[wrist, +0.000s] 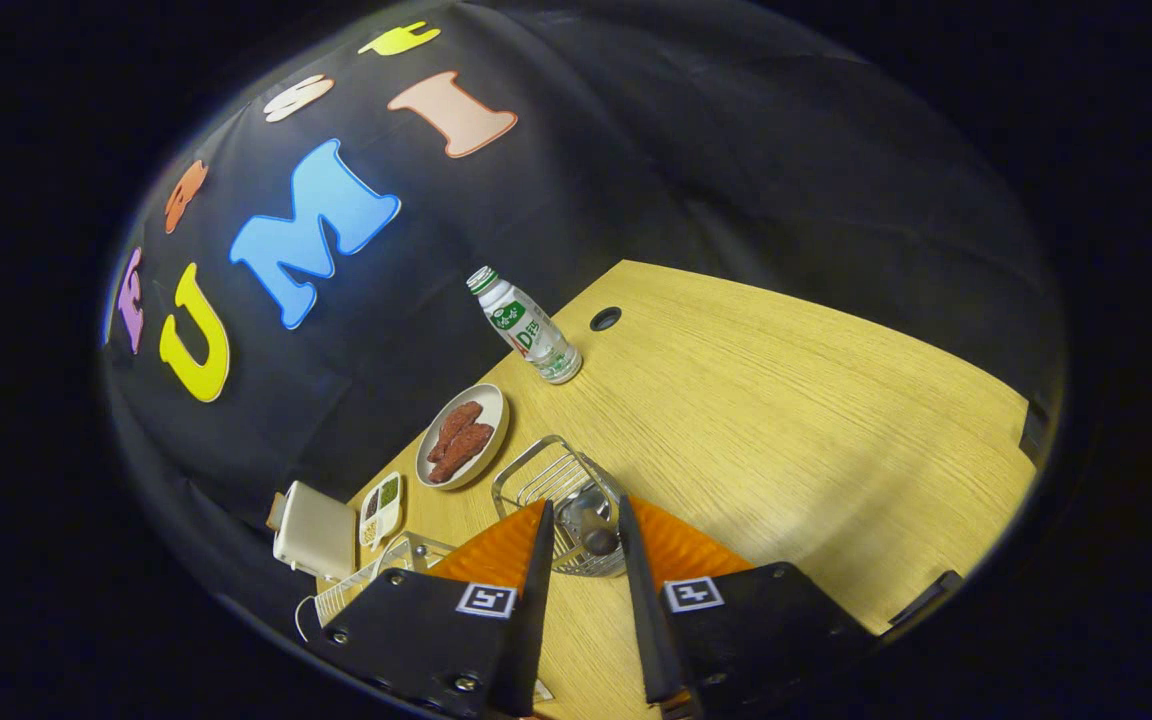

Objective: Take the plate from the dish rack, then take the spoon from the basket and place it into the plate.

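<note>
The jaws are standing open, empty, just short of the wire basket (561, 500) on the table (786, 420). What appears to be the spoon (591, 525) is lying inside the basket, between the fingertips (542, 520).

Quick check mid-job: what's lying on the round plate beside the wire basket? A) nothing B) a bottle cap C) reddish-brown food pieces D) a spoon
C: the round plate holds reddish-brown food pieces, left of the wire basket; the hand-held gripper is open at the basket.
</note>
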Available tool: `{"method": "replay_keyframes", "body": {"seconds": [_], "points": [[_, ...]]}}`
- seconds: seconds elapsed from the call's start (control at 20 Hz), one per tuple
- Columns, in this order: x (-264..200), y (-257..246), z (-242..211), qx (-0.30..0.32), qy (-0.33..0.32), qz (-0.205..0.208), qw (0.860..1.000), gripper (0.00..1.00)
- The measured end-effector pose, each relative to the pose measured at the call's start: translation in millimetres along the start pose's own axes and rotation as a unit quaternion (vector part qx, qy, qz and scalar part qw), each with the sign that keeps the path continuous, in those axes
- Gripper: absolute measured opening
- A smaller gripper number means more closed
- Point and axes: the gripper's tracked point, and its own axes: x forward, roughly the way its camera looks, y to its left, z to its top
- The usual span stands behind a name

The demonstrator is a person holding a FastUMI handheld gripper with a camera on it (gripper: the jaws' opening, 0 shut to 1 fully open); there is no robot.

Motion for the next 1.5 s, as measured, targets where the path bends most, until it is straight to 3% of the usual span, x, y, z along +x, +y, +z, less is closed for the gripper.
{"method": "replay_keyframes", "body": {"seconds": [0.1, 0.2, 0.55, 1.0, 1.5], "points": [[7, 1, 2, 0.007, 0.0, 0.006, 1.0, 0.17], [4, 1, 7, 0.016, 0.001, 0.008, 1.0, 0.14], [7, 12, 23, -0.004, 0.007, 0.019, 1.0, 0.14], [-15, 37, 61, -0.073, -0.015, 0.04, 0.996, 0.14], [-74, 97, 92, -0.12, -0.02, 0.087, 0.989, 0.14]]}}
